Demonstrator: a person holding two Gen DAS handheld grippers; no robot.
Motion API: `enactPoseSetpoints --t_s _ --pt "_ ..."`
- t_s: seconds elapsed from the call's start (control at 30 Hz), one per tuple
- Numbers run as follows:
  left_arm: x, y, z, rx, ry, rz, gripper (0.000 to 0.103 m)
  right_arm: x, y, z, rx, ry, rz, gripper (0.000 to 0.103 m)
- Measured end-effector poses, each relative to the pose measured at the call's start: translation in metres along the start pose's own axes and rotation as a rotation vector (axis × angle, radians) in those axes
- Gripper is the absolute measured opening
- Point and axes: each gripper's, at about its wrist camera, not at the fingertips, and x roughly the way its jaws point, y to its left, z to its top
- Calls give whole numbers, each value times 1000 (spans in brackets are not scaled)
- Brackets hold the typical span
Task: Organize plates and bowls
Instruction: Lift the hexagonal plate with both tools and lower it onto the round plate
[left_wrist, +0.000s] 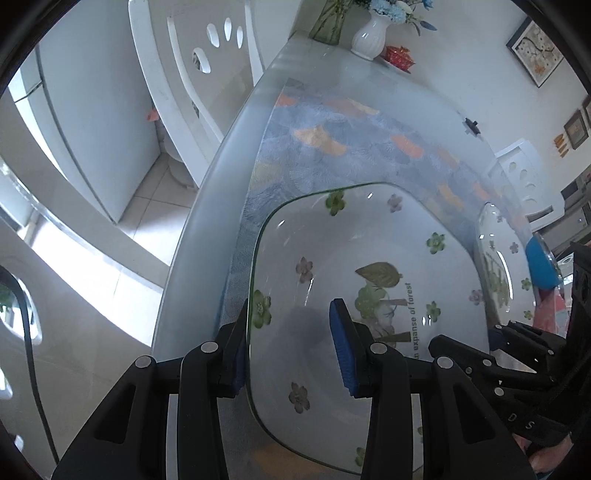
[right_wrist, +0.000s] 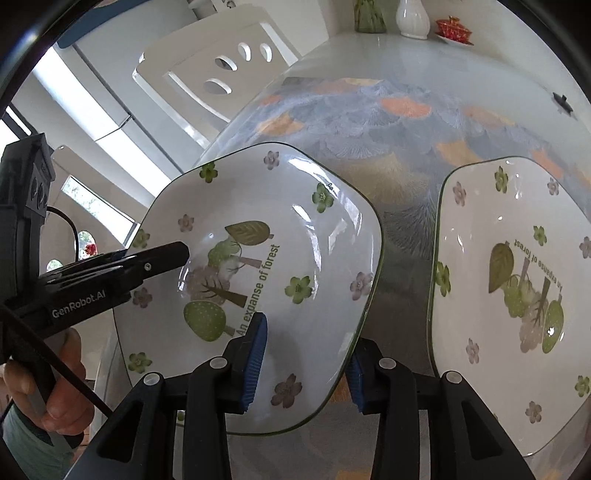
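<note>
A square white plate (right_wrist: 266, 229) with green and mauve flowers, trees and the words "An expanse of forest" is held tilted over the table's left edge. My right gripper (right_wrist: 306, 350) is shut on its near rim, one pad on the inside and one underneath. My left gripper (left_wrist: 290, 325) is shut on the same plate (left_wrist: 369, 258) at its left rim, which runs between the blue pads. From the right wrist view the left gripper (right_wrist: 173, 253) reaches in from the left. A second matching plate (right_wrist: 517, 277) lies flat on the table to the right.
The glass-topped table (right_wrist: 369, 55) has a blue and orange patterned cloth (right_wrist: 388, 122). At its far end stand a white vase (right_wrist: 412, 18), a green glass vase (right_wrist: 369, 14) and a red cup (right_wrist: 452, 27). White chairs (right_wrist: 221, 74) stand to the left. A blue bowl-like object (left_wrist: 539, 266) sits far right.
</note>
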Motion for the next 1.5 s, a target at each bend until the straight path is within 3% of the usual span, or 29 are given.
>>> enactPoseSetpoints --t_s 0.17,0.43,0.87,1.1,1.5 --pt "-17 -8 -12 41 -24 -1 36 -17 9 -5 -85 -50 -39 38" --pt "-45 -15 -39 47 -66 -21 36 -41 14 -28 -117 -72 -5 38" --pt "-131 -52 -85 105 -189 -68 36 -132 42 -90 -128 -197 -16 38" --pt "-147 -81 -139 159 -151 -85 36 -167 37 -152 -89 -195 -33 38" --pt "-137 -103 -222 129 -18 -90 36 -166 19 -238 -63 -53 -26 38"
